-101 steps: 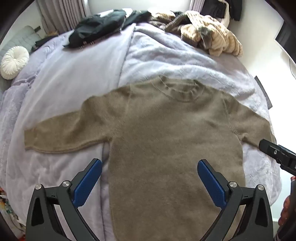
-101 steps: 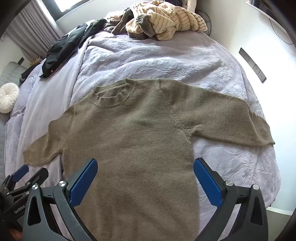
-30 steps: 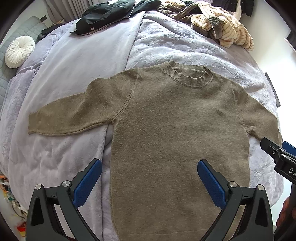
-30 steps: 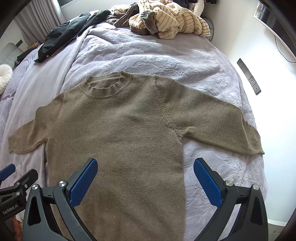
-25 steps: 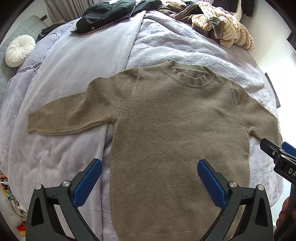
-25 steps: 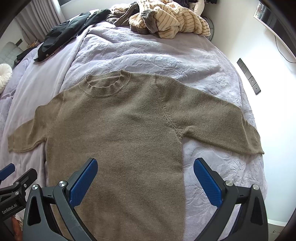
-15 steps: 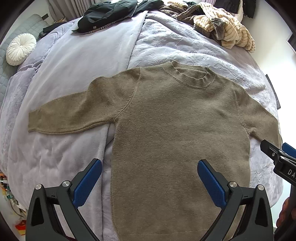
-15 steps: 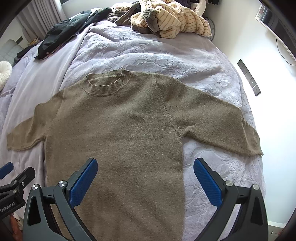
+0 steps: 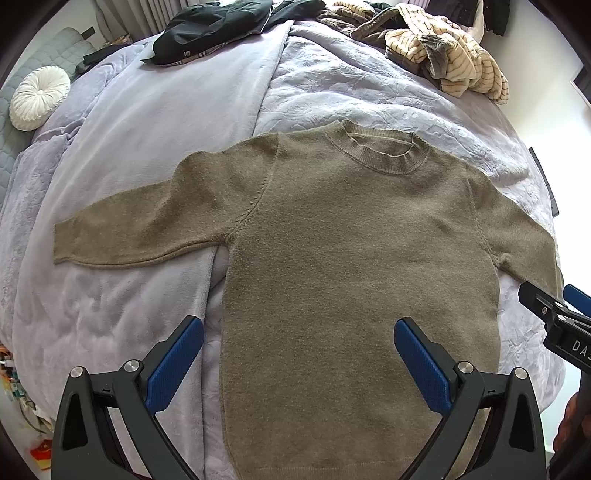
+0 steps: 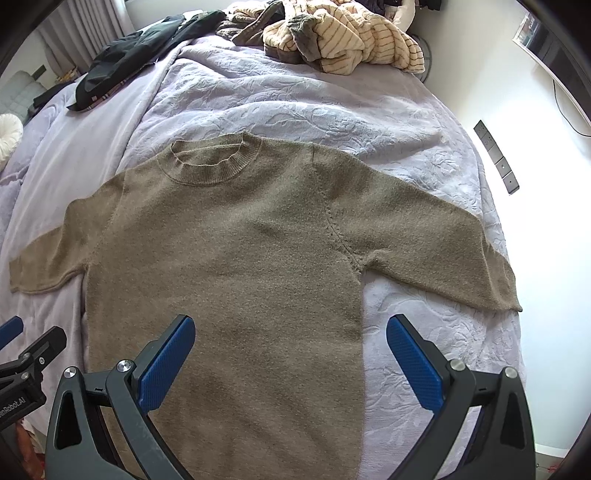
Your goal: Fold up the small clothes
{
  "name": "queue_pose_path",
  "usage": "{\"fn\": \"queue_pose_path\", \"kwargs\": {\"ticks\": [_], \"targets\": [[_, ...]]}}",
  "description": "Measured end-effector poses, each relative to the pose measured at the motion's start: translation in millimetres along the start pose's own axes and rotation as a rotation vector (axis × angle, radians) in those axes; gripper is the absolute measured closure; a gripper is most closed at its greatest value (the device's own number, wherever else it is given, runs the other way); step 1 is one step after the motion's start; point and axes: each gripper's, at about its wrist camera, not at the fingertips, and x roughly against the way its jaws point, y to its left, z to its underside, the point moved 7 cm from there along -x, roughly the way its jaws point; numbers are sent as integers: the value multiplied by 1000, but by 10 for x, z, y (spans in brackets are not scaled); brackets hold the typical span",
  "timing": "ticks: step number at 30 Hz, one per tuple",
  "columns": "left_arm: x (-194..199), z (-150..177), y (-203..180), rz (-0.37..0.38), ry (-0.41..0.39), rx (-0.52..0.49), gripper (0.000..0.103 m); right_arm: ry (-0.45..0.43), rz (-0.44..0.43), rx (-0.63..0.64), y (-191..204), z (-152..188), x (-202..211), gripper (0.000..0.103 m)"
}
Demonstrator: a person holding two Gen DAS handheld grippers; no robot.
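Observation:
An olive-brown knit sweater [image 9: 354, 251] lies flat and face up on the lavender bed cover [image 9: 159, 118], collar away from me, both sleeves spread sideways. It also shows in the right wrist view [image 10: 229, 258]. My left gripper [image 9: 298, 338] is open and empty, above the sweater's lower left part. My right gripper [image 10: 290, 336] is open and empty, above the lower right part. The right gripper's tip shows at the right edge of the left wrist view [image 9: 554, 314]. The left gripper's tip shows at the left edge of the right wrist view [image 10: 29, 354].
A black garment [image 9: 214, 26] and a striped beige pile [image 9: 450, 59] lie at the far end of the bed. A round white cushion [image 9: 38, 96] sits far left. The bed's right edge meets a white wall [image 10: 546, 184].
Both grippers have drifted slightly, so the sweater sits a little lower and nearer in the views. The sweater has not moved and both grippers stay open.

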Motion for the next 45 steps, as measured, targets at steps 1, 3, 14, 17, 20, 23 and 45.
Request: {"fn": "queue_pose_path", "kwargs": {"ticks": [1,3,14,17,20,23,45], "targets": [[-14,-1,0,1,2,1,0,3,2,2,2,1,-4,0],[-36,7,7,4,6,2,0,10,5,6,10,2,-18,0],[-217,66,135,15,29,26,0,65,3,21,86,50,-175,0],[-282,91,160,21,39,30,0,75,13,29,105,72,-207,0],[-335,113,194,34,46,43,0,89,19,36,122,91,-237,0],[-381,132,228,48,50,54,0,100,9,33,153,106,-262,0],[-1406,113,2932,96,-45,639,0,252,-306,84,1173,725,-426,0]]}}
